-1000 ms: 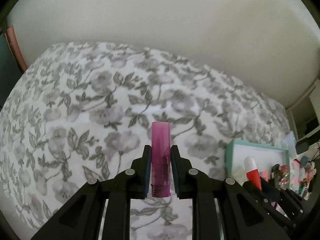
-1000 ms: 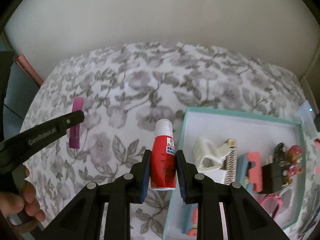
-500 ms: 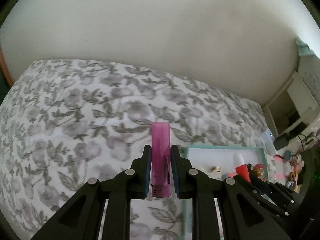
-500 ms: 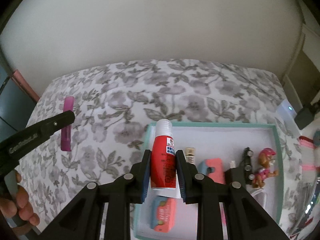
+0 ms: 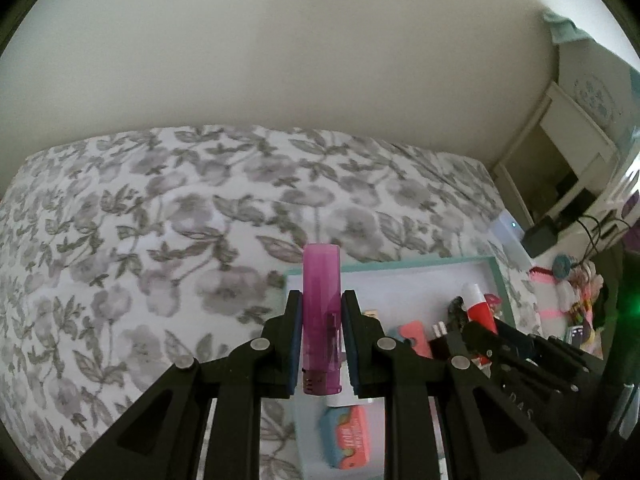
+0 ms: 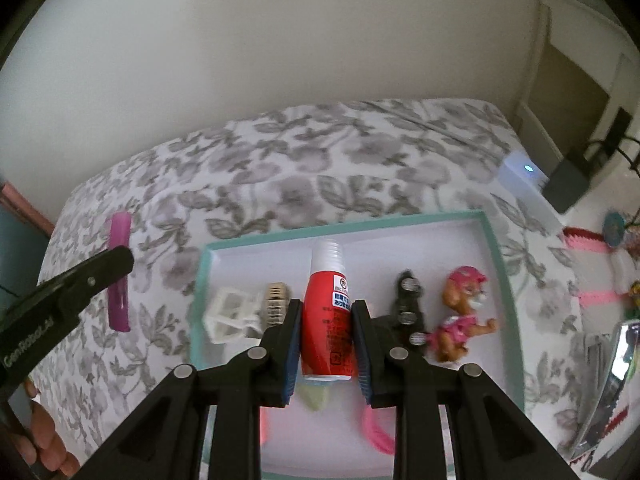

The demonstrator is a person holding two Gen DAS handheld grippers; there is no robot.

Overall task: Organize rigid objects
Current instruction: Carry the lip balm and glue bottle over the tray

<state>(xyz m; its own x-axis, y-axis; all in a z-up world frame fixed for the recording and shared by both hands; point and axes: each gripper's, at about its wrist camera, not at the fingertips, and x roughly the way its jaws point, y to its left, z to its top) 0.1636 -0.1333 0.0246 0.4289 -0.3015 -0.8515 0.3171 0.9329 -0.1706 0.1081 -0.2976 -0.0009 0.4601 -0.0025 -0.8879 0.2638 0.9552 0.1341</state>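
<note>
Red glue bottle [image 6: 328, 316] is sitting clamped in the right gripper [image 6: 326, 344] over the teal tray [image 6: 502, 280], purple lighter [image 5: 322, 320] clamped in the left gripper [image 5: 320, 336] at its left edge, risking toppling the toy dog [image 6: 460, 316] on release.

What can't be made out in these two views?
- Label text on the red bottle: right wrist view, too small and partly covered by the tool fingers.
- Pale green item under the bottle: right view, mostly hidden, identity unclear.
- Tray near edge: right view, hidden by the tool.
- Pink block: left view, print blurred.
- Clutter at right edge: left view, blurred and small.
</note>
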